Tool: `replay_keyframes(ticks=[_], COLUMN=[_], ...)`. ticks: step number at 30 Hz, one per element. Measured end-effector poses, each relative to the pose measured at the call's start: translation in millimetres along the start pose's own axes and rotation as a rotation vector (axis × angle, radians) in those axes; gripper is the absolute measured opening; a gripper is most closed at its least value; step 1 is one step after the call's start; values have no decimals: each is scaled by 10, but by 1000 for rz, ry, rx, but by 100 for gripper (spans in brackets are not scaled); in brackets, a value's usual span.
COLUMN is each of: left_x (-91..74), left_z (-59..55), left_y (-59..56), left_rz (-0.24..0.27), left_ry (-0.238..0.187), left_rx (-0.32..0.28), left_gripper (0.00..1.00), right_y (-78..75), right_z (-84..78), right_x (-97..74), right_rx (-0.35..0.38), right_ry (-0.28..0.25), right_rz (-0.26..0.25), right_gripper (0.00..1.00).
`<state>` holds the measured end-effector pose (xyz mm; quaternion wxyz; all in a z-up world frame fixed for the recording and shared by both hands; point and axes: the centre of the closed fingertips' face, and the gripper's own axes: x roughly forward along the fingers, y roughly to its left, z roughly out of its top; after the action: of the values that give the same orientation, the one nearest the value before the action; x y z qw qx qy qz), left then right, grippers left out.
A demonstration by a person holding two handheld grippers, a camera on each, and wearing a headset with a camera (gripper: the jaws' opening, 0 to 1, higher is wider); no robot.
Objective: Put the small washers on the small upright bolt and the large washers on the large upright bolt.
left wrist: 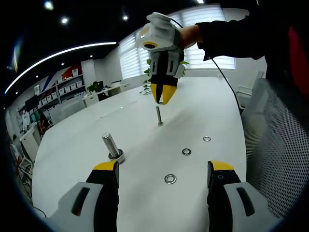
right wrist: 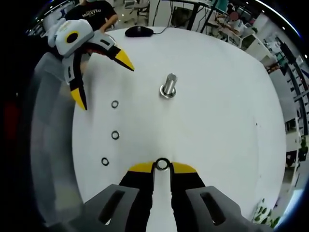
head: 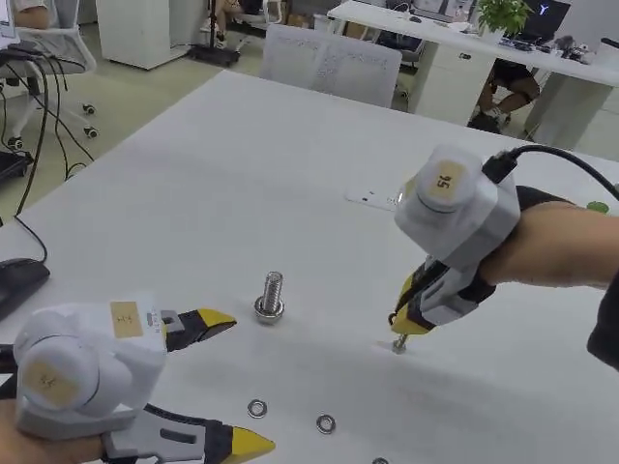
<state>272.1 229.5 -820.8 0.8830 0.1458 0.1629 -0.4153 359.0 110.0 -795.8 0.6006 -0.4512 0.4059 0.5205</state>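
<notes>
On the white counter (head: 193,193) we see the large upright bolt (head: 271,290) standing near the middle. The small upright bolt (head: 398,344) stands well apart from it, on its right side in the head view. The right hand-held gripper (right wrist: 162,167) points down at the small upright bolt. Its jaws are closed and they pinch a small washer (right wrist: 162,164) between the yellow tips. In the head view these tips are just above the top of the small upright bolt, and we cannot tell if the small washer touches the thread.

The left hand-held gripper (left wrist: 164,168) is held low over the near side of the counter, with its jaws wide apart and nothing between them.

Three more washers lie flat on the counter in a loose row. In the left gripper view the nearest washer (left wrist: 170,179) is just in front of the left jaws, the middle washer (left wrist: 186,152) is a little beyond it, and the farthest washer (left wrist: 206,138) is beyond that, near the small upright bolt but apart from it. We cannot tell which of them are small and which are large.

The large upright bolt has a wider ring at its foot, and we cannot say if this is a washer or the bolt's own head. A computer mouse (right wrist: 139,31) lies near one edge of the counter.
</notes>
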Motion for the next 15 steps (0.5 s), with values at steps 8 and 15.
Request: replay_keyframes(ticks=[8,15], left_x=[12,17], left_z=[-12,-31], left_y=[-13,-19], left_rz=[-3,-3], left_ry=[2,8], left_rx=[-2,-8], left_gripper=[74,74], right_y=[-85,-231], right_z=[-87,-184], right_x=[-42,-50], right_rx=[19,43], right_ry=[3,9], right_rz=[-20,-32], right_gripper=[13,13])
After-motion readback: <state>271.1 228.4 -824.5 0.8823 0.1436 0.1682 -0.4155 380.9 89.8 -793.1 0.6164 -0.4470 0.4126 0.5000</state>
